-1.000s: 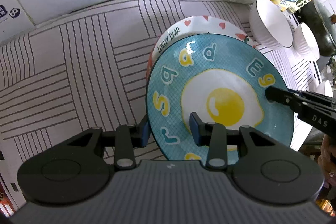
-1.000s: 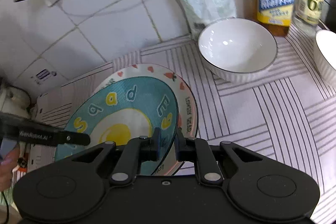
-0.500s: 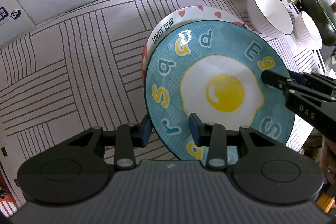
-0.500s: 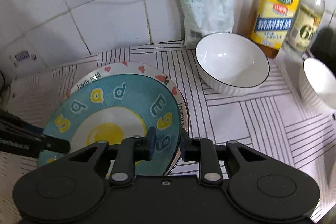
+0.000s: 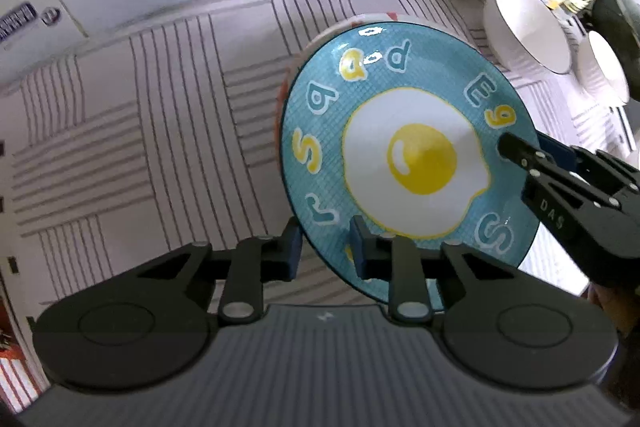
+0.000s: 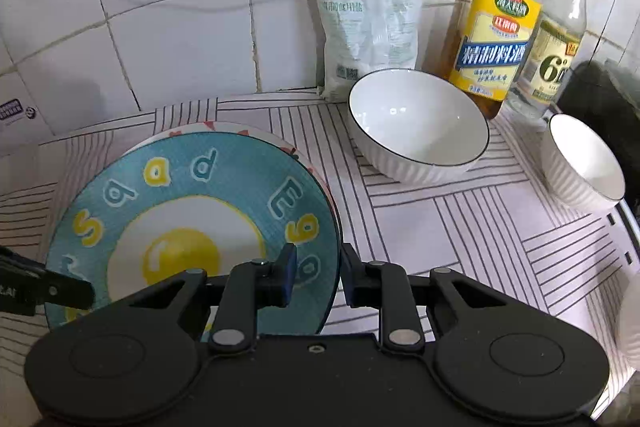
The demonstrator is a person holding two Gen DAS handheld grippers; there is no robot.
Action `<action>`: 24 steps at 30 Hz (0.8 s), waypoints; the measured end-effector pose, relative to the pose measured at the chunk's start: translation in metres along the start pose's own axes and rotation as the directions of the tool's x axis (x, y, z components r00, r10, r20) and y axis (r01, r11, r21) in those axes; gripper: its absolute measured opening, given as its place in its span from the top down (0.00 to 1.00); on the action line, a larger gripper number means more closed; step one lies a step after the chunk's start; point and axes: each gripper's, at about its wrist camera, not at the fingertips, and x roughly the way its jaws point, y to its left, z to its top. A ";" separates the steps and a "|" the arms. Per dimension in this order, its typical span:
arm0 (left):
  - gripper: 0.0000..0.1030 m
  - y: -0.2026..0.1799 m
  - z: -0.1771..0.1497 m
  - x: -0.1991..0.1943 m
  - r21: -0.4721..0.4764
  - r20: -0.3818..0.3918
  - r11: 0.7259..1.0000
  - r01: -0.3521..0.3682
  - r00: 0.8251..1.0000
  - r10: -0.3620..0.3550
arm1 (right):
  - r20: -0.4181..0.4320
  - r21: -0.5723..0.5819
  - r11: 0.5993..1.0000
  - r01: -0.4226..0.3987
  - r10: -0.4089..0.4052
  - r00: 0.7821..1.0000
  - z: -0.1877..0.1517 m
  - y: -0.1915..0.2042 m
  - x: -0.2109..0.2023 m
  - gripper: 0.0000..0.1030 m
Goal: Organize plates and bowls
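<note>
A blue plate printed with a fried egg and letters lies tilted over a white plate with red hearts, hiding most of it. My left gripper straddles the blue plate's near rim, its jaws closing, one pad on top and one pressing from under the edge. From the right wrist view, the blue plate has its right rim between the jaws of my right gripper. These jaws stand apart from the rim, with a gap on the outer side. A strip of the white plate shows behind.
A large white bowl and a smaller one stand on the striped mat to the right. Against the tiled wall are a white bag, two bottles, and a dark pot. A cable hangs above.
My right gripper has let go of the blue plate's rim, its jaws now apart. The left jaws have narrowed onto the near rim. The blue plate now covers more of the white plate.
</note>
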 end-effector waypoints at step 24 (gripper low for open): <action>0.60 -0.039 -0.031 -0.100 0.122 0.084 0.992 -0.040 0.996 0.030 | 0.095 -0.058 0.981 -0.187 0.192 0.977 -0.017 -0.050 -0.119 0.53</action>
